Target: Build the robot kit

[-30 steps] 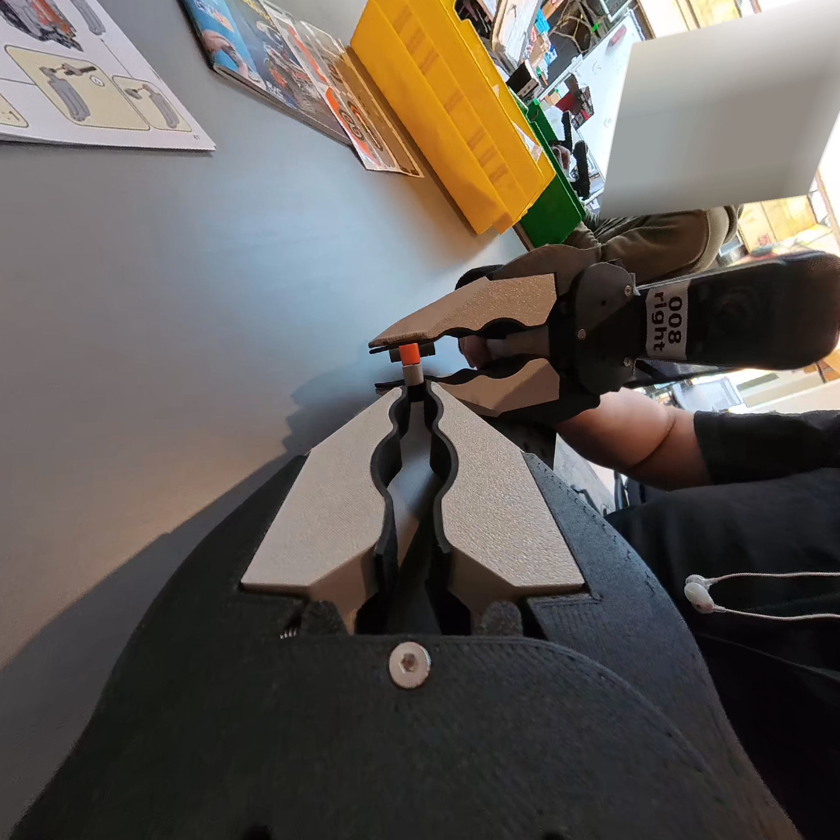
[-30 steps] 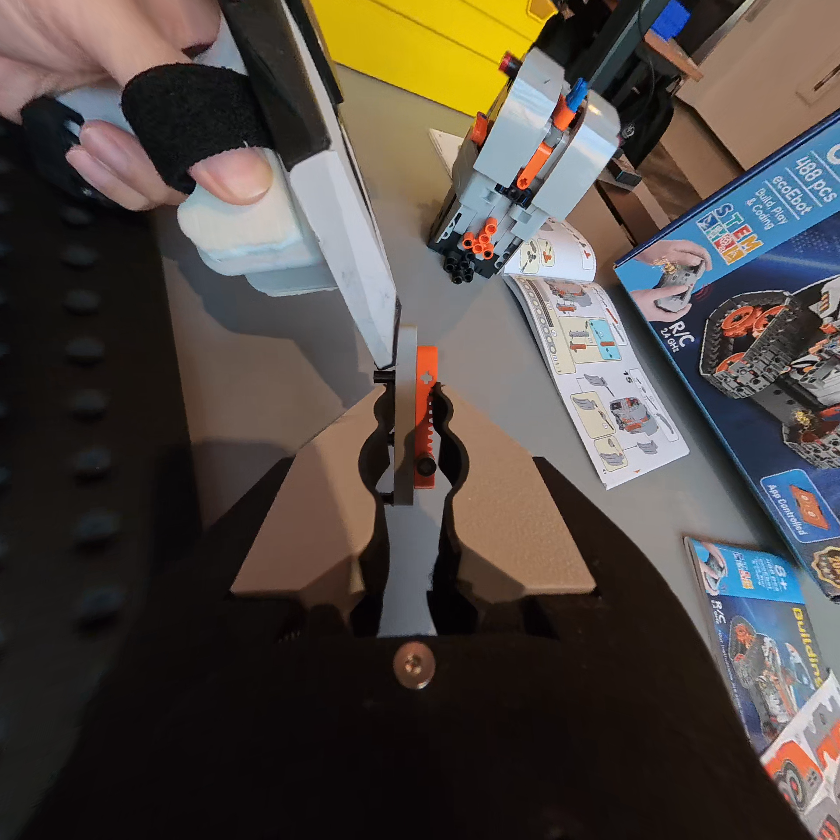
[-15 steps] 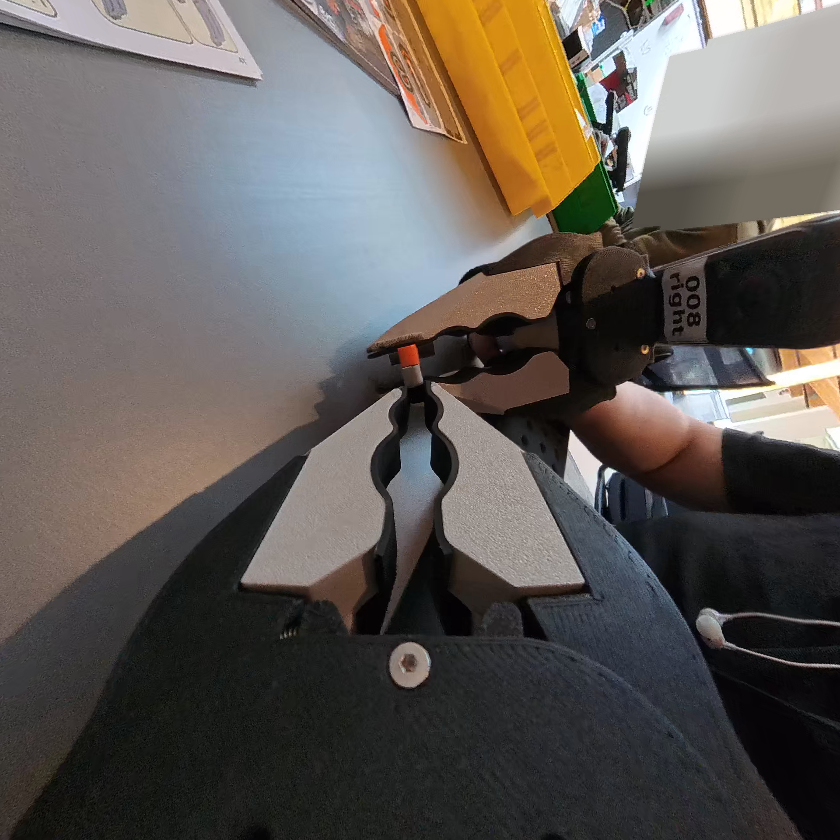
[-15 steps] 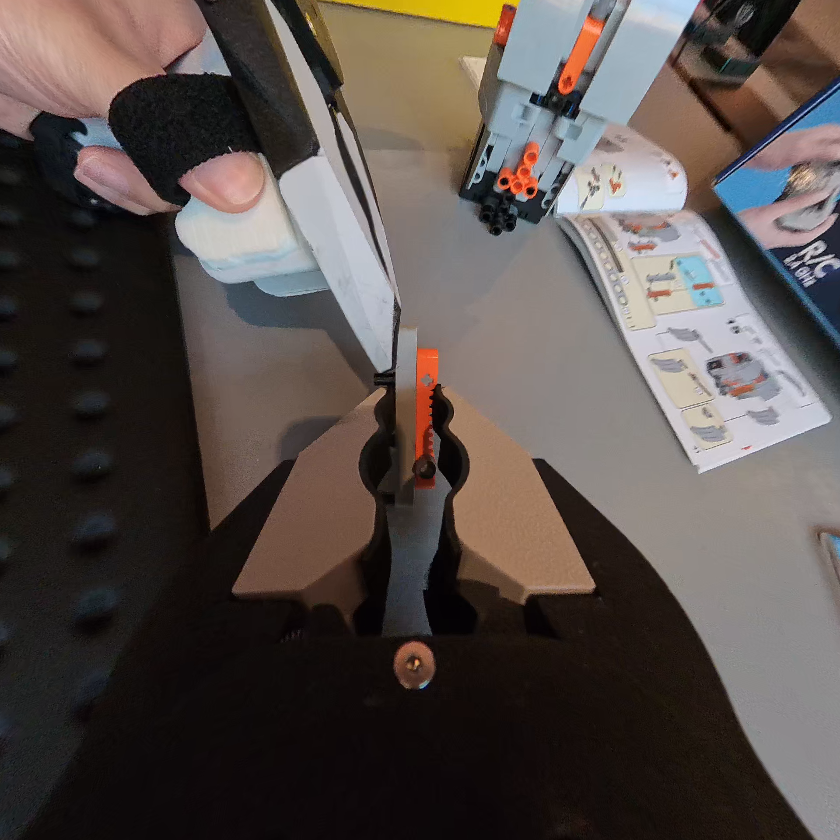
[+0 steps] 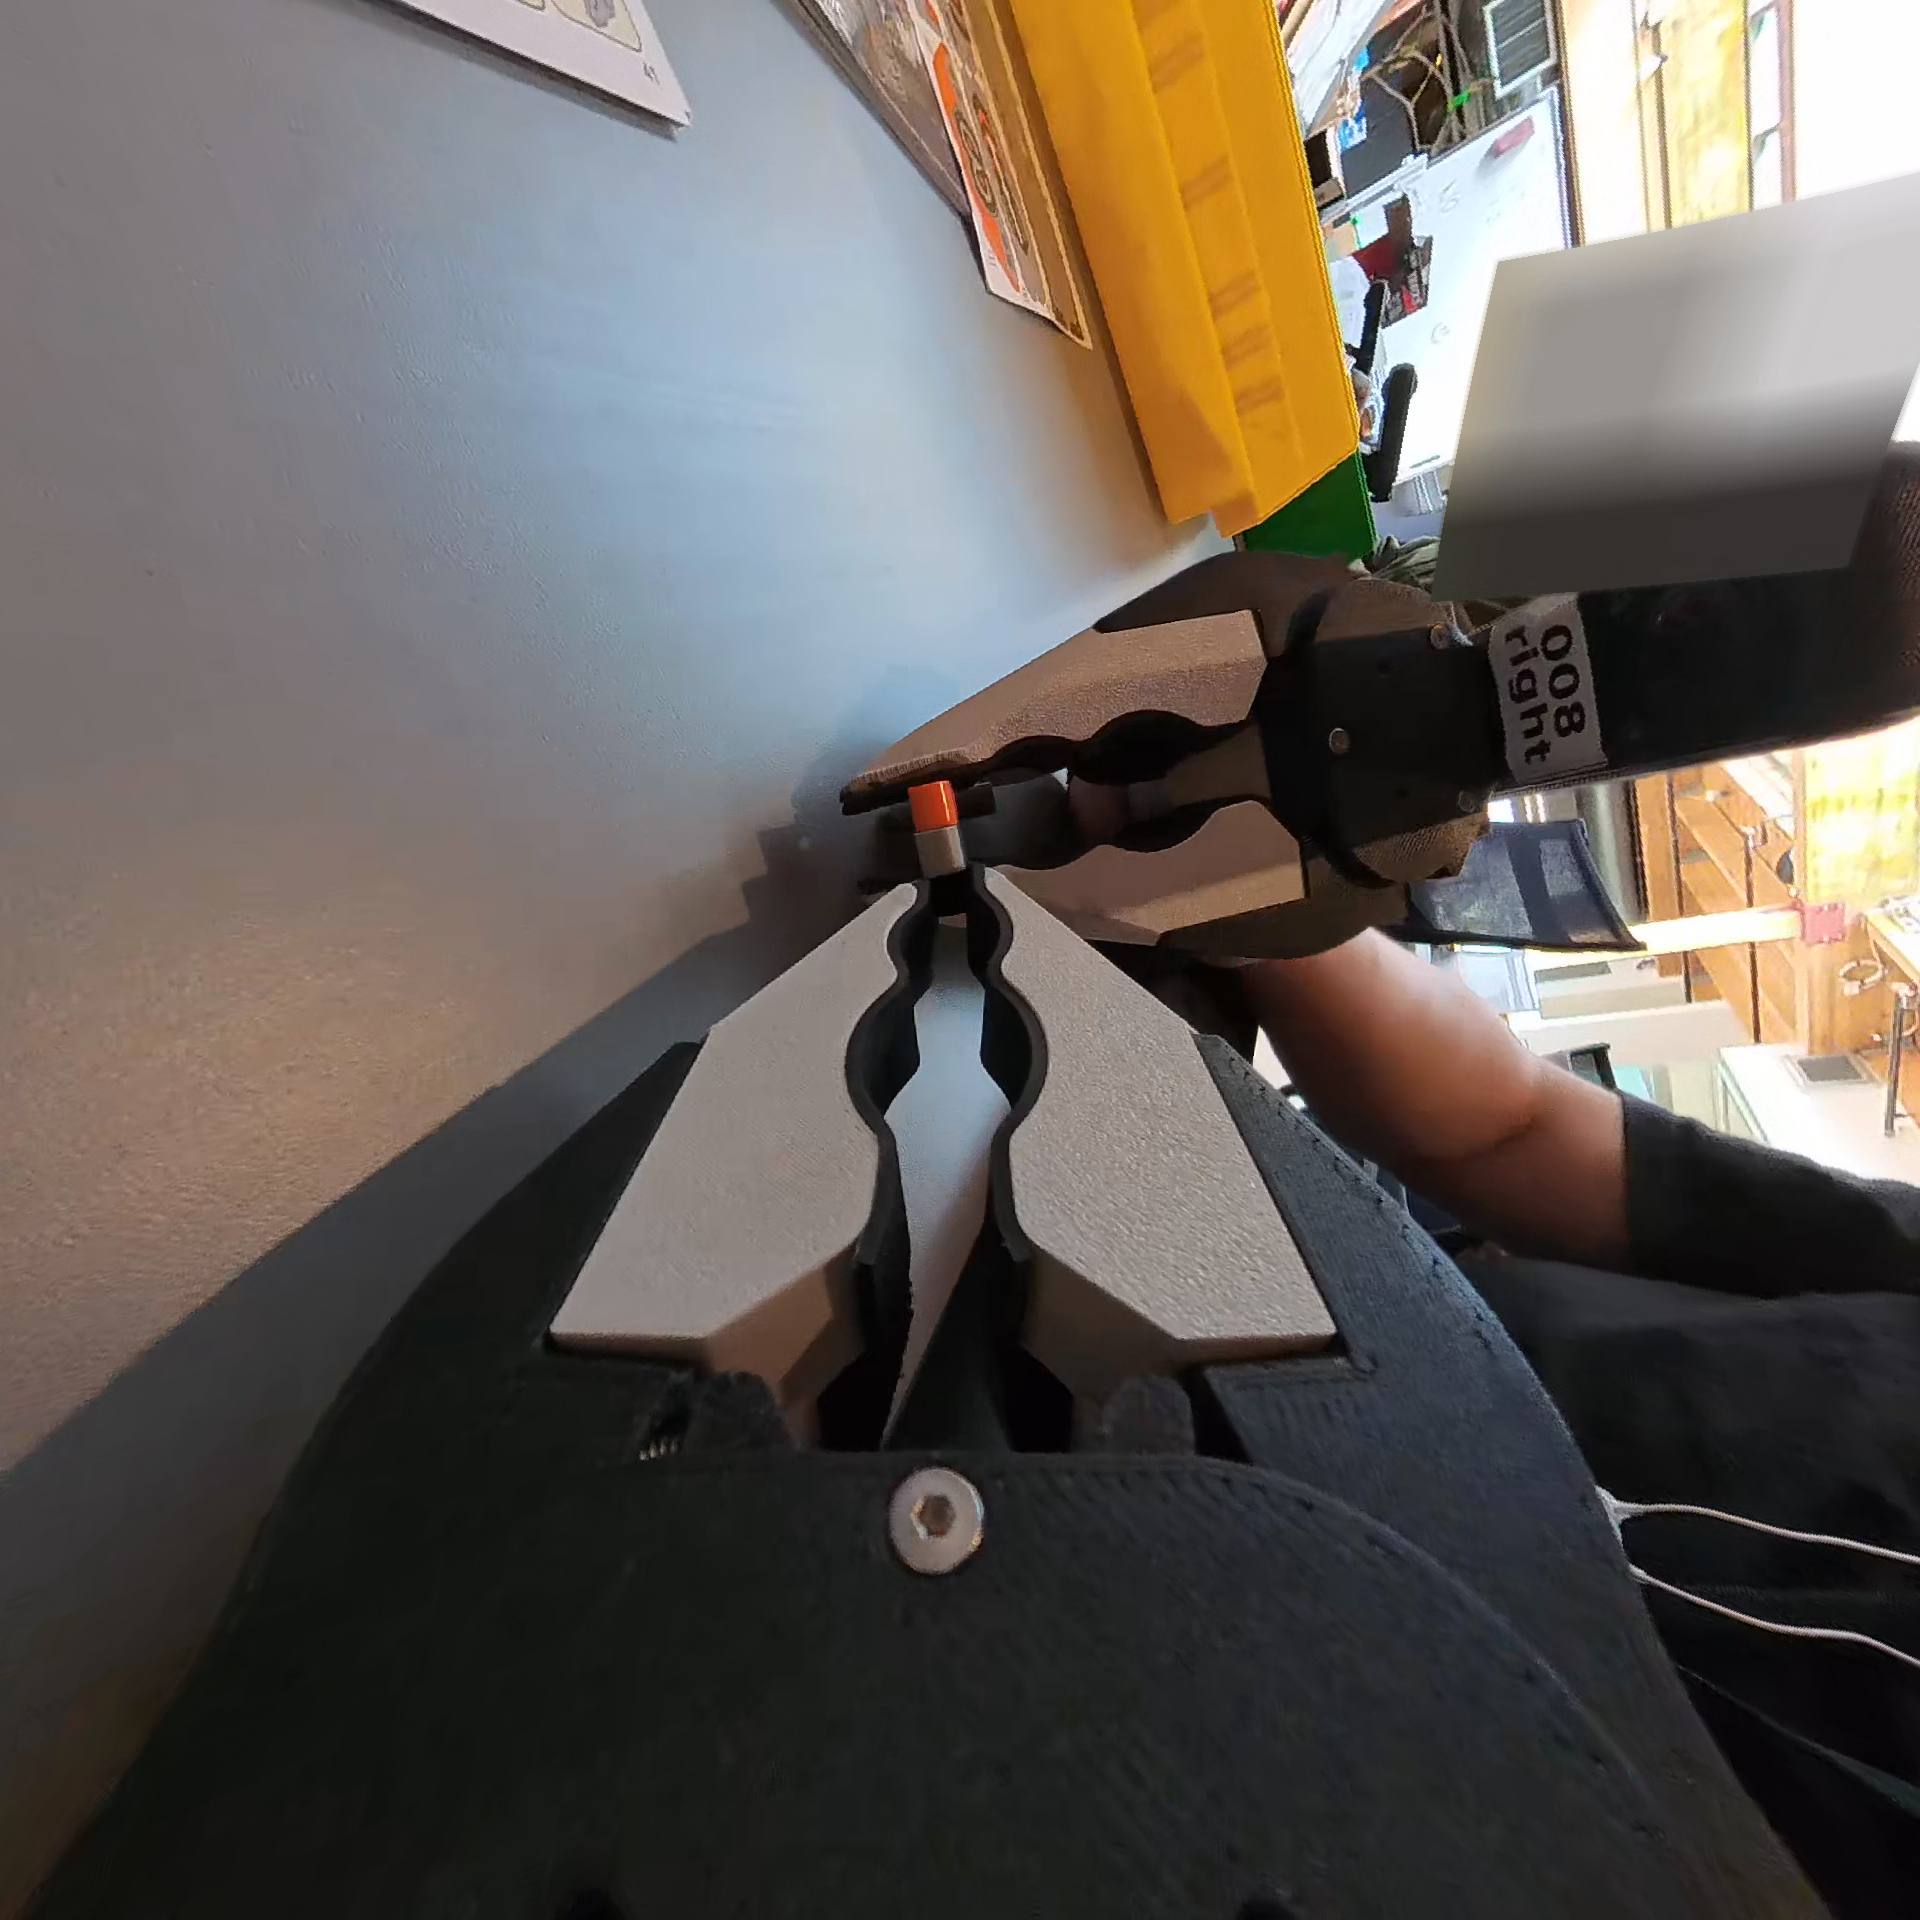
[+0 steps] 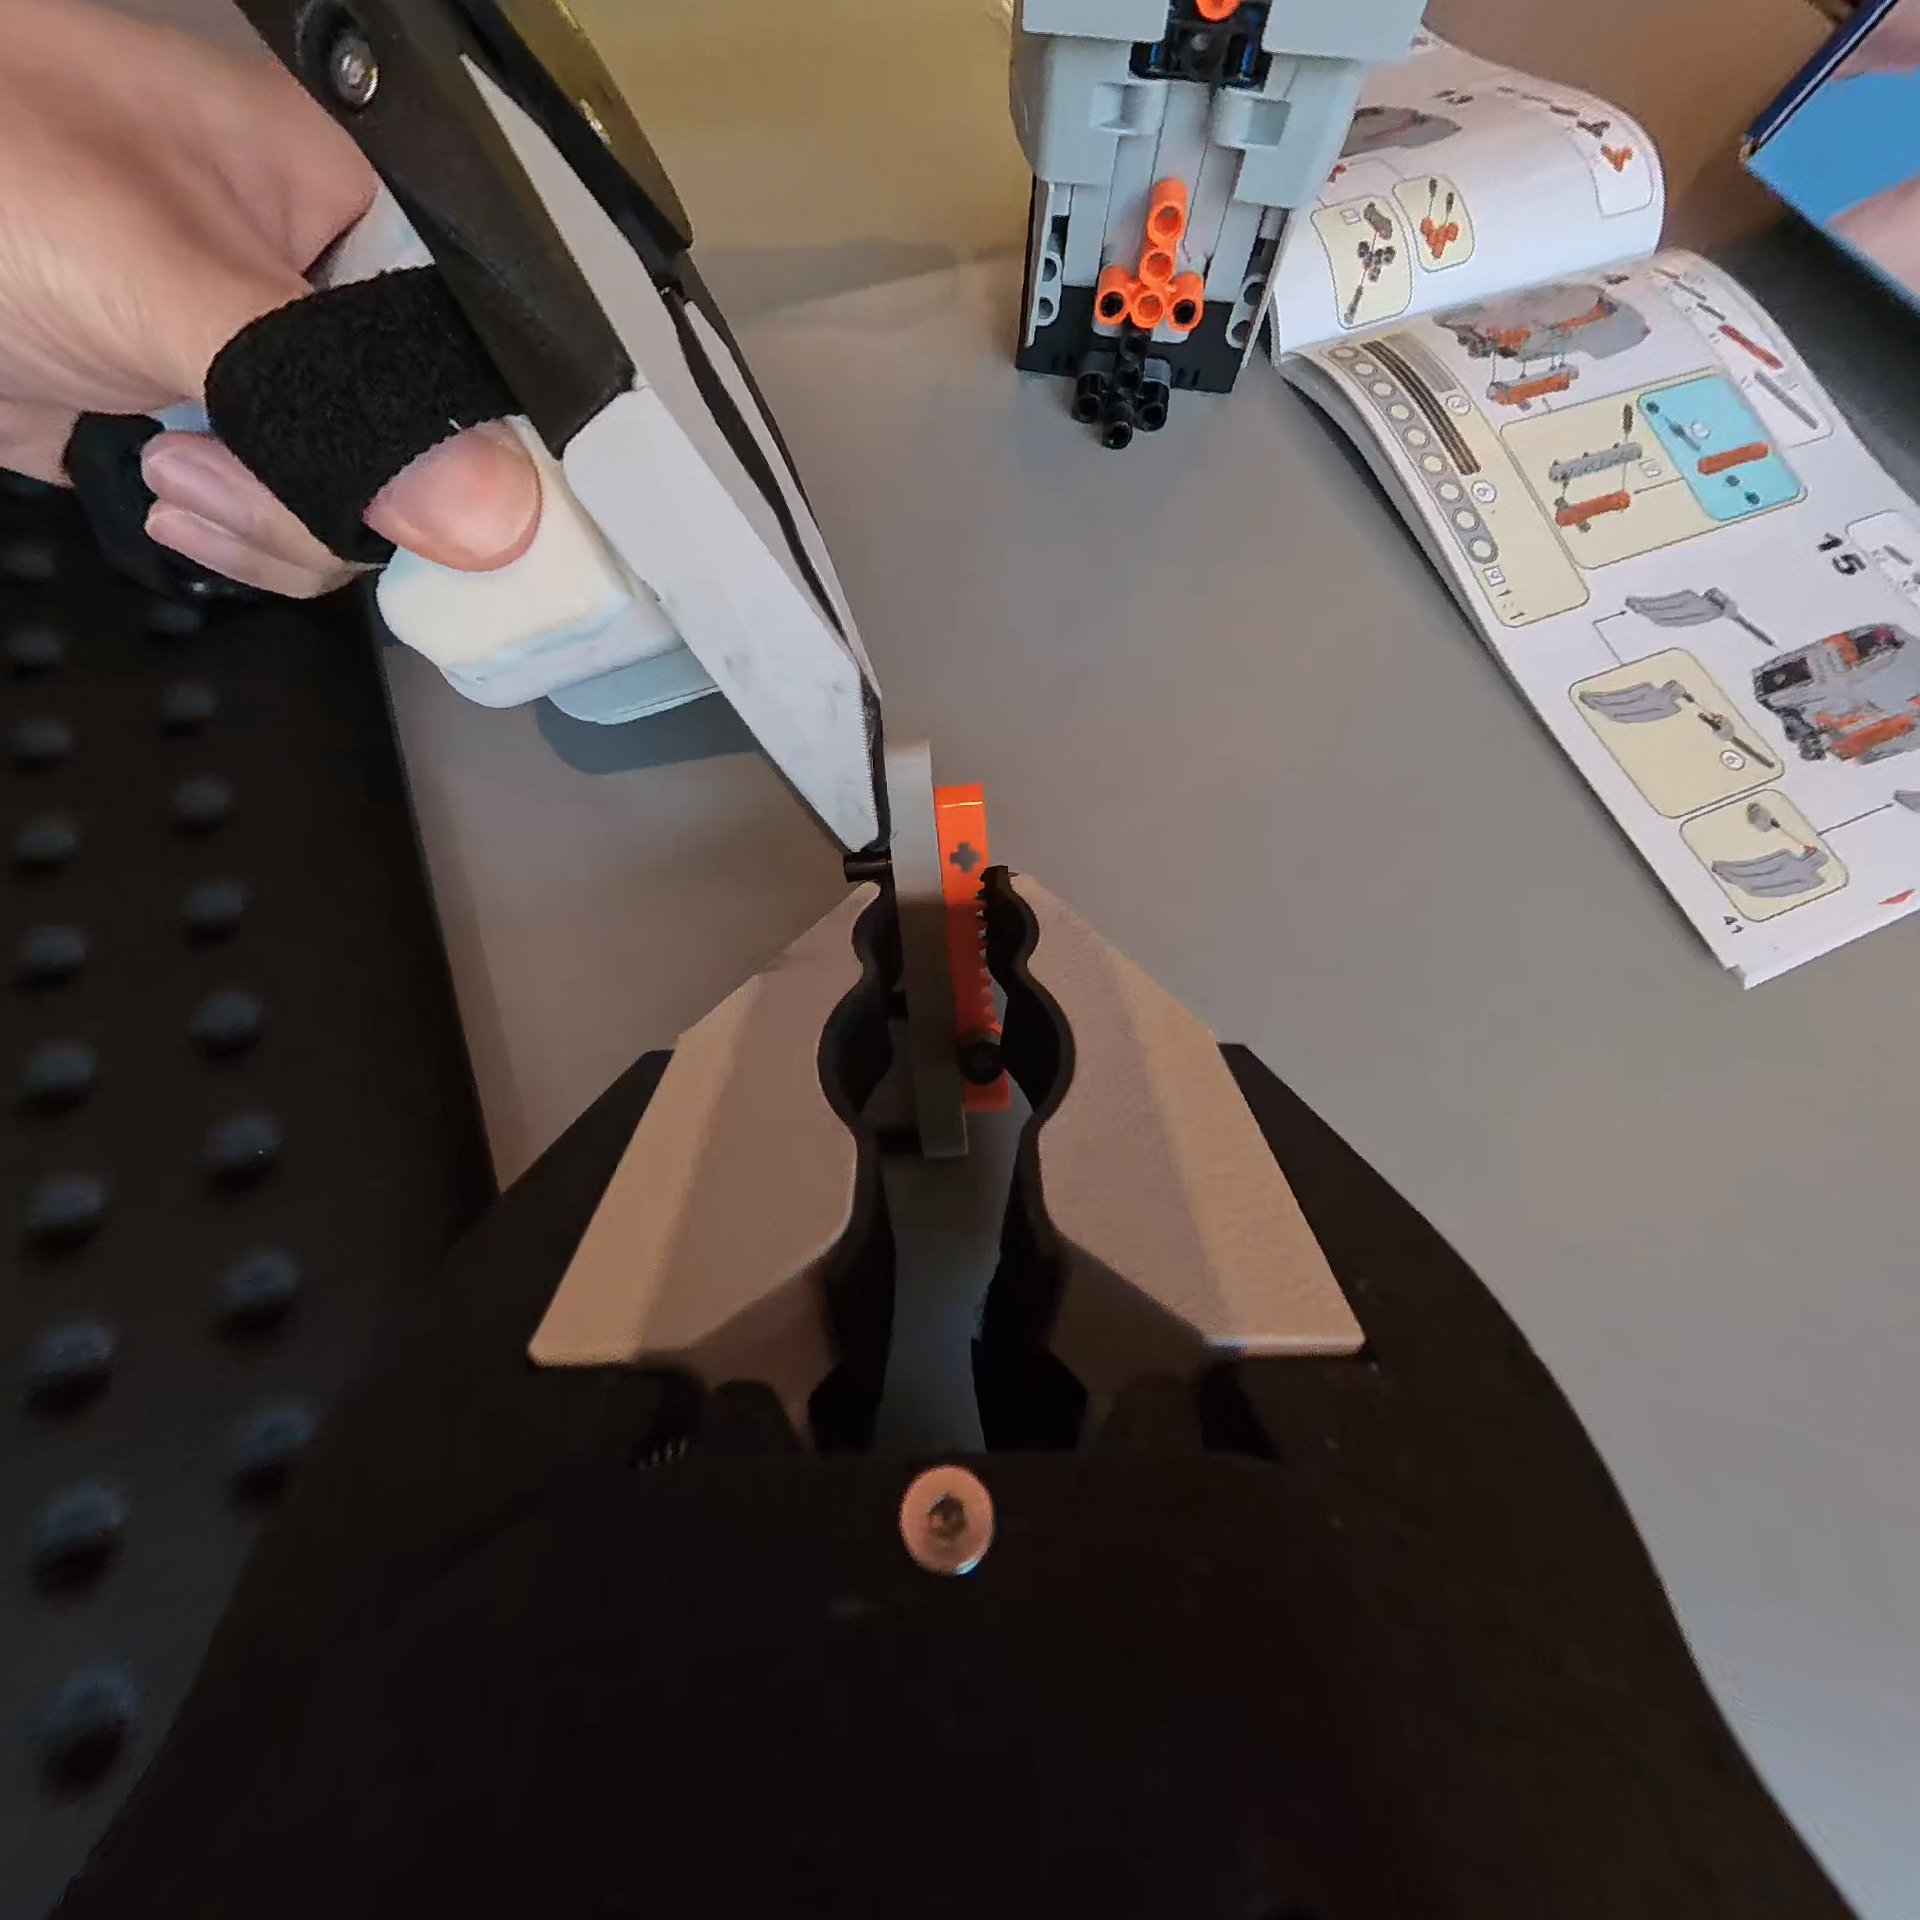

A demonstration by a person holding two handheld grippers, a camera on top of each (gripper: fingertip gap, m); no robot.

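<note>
My right gripper is shut on a small built piece: a grey beam with an orange toothed rack on its right side, held upright above the grey table. My left gripper comes in from the upper left, its tips shut on a small black pin that touches the beam's left face. In the left wrist view the left gripper points at the piece's orange and grey end, which sits between the right gripper's fingers.
A grey, orange and black brick model stands at the back, an open instruction booklet to its right. A black studded mat lies on the left. Yellow bins and a green bin line the table's edge.
Both grippers stay shut and tip to tip on the piece. They have turned and moved together, so the brick model is nearer in the right wrist view and the papers slid out of the left one.
</note>
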